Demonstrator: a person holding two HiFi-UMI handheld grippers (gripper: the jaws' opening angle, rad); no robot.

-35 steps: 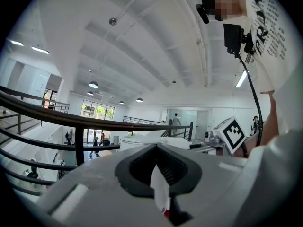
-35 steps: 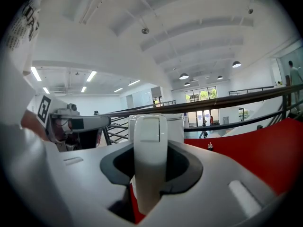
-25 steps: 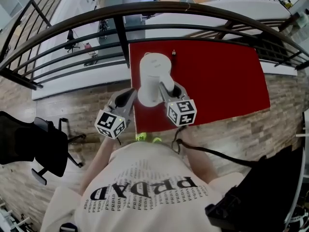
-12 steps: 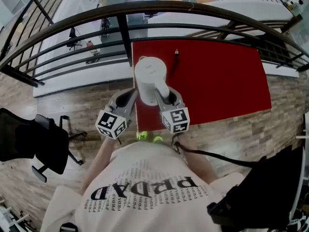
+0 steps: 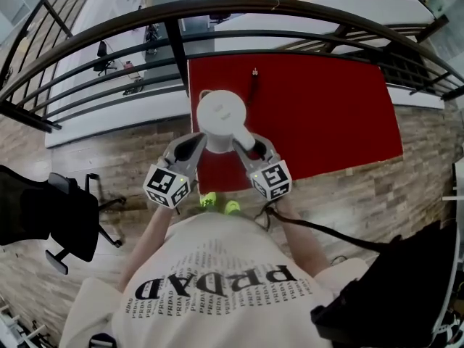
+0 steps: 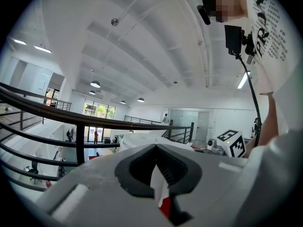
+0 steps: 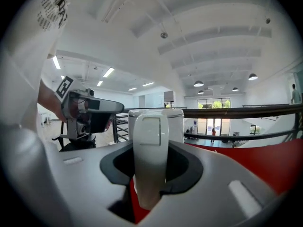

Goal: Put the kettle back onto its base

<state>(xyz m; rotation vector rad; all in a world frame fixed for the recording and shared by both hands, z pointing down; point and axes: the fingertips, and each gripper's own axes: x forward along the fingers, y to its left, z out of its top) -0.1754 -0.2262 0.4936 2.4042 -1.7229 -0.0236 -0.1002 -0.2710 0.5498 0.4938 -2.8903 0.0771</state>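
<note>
A white kettle (image 5: 221, 112) hangs upright over the near left corner of the red table (image 5: 326, 114). My right gripper (image 5: 249, 148) is shut on its handle (image 7: 150, 145), which fills the space between the jaws in the right gripper view. My left gripper (image 5: 198, 142) sits close by the kettle's left side, its jaws drawn together with nothing between them. In the left gripper view the kettle (image 6: 142, 140) shows white just past the jaws. No base shows in any view; the spot under the kettle is hidden.
A small dark object (image 5: 254, 72) lies on the table behind the kettle. A dark metal railing (image 5: 217, 14) curves round the table's far and left sides, with a lower floor beyond. A black office chair (image 5: 51, 212) stands at the left.
The kettle and my right gripper have moved left and nearer to the table's near left corner, sinking a little; the kettle now stands more upright. The left gripper has hardly shifted.
</note>
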